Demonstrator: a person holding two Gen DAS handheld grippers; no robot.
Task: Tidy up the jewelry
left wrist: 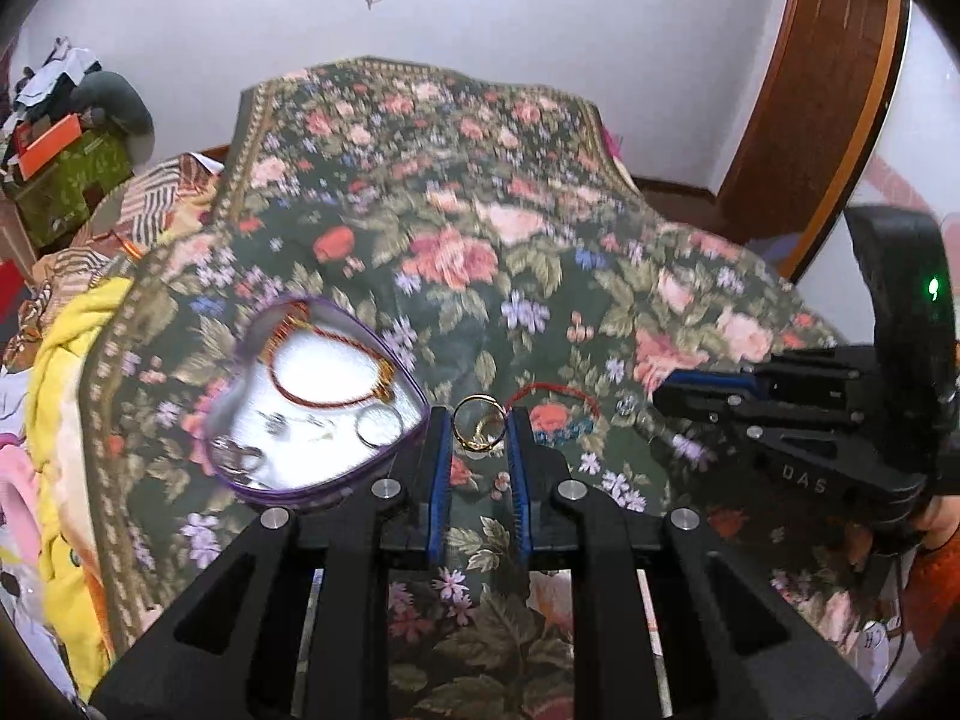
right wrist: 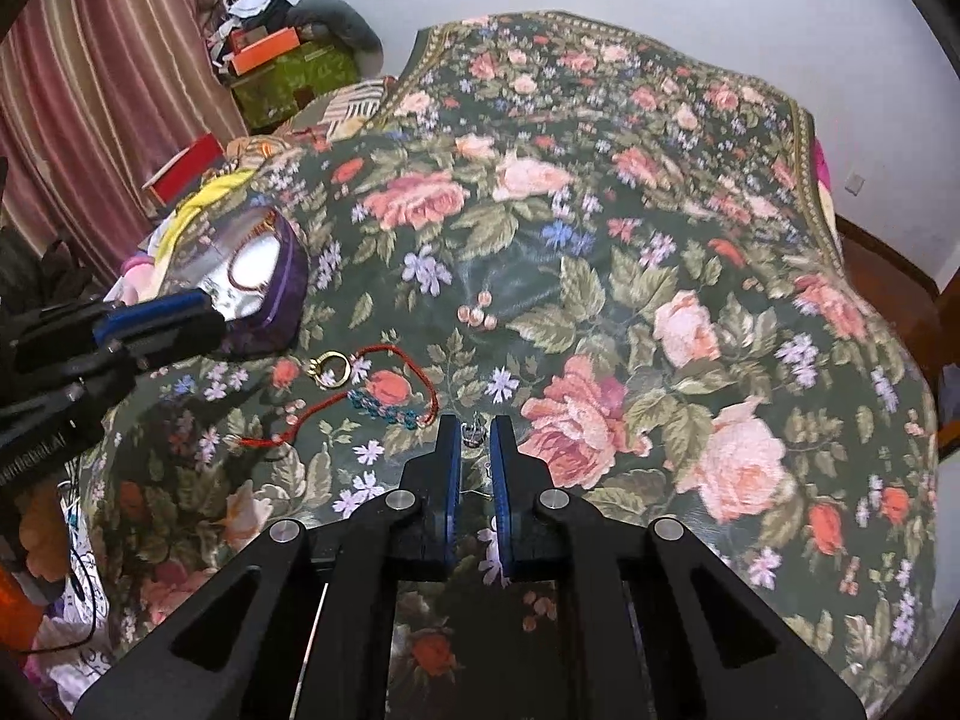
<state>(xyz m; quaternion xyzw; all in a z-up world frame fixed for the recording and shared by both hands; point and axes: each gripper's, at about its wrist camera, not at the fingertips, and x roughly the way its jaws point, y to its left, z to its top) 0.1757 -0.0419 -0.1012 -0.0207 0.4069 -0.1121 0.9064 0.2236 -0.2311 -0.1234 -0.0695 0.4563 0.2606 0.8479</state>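
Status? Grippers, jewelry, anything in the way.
Right gripper shut on small silver piece. Left gripper slightly open, empty. Gold ring and red-and-teal bracelet loose on blanket, beside open purple heart box. Nothing blocking.

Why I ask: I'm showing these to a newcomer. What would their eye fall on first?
The dark green rose-patterned bedspread fills both views. On its left side sits an open purple heart-shaped box with a red cord bracelet inside. Nearer the middle, a gold ring lies beside a red string bracelet with teal beads.
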